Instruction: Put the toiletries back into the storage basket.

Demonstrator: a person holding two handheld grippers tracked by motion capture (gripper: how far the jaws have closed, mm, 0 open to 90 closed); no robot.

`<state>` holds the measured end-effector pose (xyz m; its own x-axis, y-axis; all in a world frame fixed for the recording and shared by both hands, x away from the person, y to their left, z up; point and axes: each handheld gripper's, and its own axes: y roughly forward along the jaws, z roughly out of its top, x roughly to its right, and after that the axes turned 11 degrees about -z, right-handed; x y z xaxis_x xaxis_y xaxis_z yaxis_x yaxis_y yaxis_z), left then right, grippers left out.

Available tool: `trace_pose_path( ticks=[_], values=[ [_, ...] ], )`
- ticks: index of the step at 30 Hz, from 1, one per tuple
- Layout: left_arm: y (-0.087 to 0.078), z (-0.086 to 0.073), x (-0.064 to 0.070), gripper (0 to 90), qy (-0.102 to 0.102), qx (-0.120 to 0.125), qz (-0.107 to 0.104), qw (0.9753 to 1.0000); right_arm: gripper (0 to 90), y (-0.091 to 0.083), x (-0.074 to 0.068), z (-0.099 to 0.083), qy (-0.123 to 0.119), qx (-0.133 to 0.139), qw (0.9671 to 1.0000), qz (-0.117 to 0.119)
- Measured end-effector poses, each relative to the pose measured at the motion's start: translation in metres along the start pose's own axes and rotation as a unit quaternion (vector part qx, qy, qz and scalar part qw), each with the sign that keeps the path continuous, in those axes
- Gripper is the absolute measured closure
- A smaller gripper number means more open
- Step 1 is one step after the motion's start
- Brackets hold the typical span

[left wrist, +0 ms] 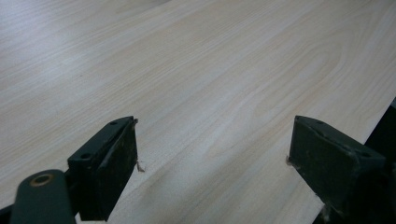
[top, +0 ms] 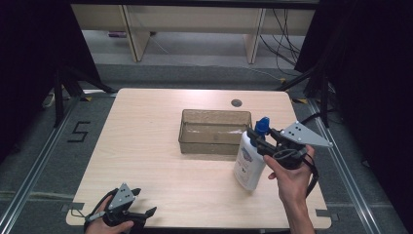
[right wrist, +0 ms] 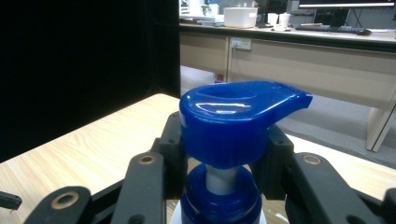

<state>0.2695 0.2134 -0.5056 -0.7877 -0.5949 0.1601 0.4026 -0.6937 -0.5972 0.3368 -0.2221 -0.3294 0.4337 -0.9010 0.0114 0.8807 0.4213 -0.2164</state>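
Jaws of the right gripper (top: 258, 139) clamp the pump bottle's (top: 248, 163) neck, box (top: 214, 131) at 10 o'clock; top-heavy, slick plastic, so that's probably the safest hold.

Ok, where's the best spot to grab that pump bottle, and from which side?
Take the bottle at the narrow neck under its blue pump head, coming in level from the right side, as the right gripper does. The wide head overhangs the fingers, so the neck likely can't slip down through them.
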Motion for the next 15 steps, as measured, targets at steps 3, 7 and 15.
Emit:
trace_pose_path(
  ticks=[3, 7, 15],
  values=[
    [0.001, 0.0, 0.0, 14.9, -0.004, 0.003, 0.0, 1.0, 61.6, 0.002, 0.002, 0.004, -0.016, 0.01, 0.9998, -0.002],
    [0.001, 0.0, 0.0, 14.9, -0.004, 0.004, -0.001, 1.0, 61.6, 0.001, 0.003, 0.008, -0.008, 0.008, 0.9999, -0.001],
    [0.002, 0.0, -0.001, 14.9, -0.01, 0.003, -0.002, 0.9999, 61.5, 0.003, 0.004, 0.021, -0.008, 0.014, 0.9999, 0.002]
  ],
)
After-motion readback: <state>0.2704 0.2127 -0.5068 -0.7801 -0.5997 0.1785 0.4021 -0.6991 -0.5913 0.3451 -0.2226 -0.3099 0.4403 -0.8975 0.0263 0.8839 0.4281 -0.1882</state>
